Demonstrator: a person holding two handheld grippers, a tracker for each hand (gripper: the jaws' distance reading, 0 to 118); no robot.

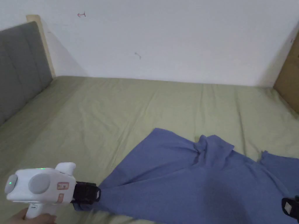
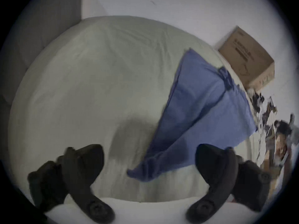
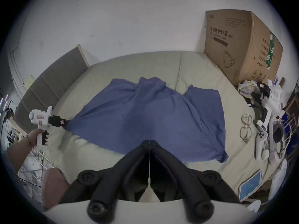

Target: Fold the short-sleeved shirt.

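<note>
Black, curved fingers (image 2: 84, 166) of the left gripper (image 2: 148, 164) stood wide apart in its own view, with a bunched corner of the blue short-sleeved shirt (image 2: 202, 108) lying loose between them, gripped by neither. Across the lower middle of the right gripper view, the right gripper (image 3: 149, 144) had its matte jaws pressed together on the shirt's near hem. That soft, creased cloth spread fan-shaped over the wrinkled pale green bedsheet (image 3: 191, 65), collar ruffled toward the white wall. A grey padded headboard (image 1: 20, 67) filled the upper left of the head view. At upper right of the right gripper view stood a brown cardboard box (image 3: 239, 46); wire-rimmed glasses (image 3: 246, 127) lay below it.
</note>
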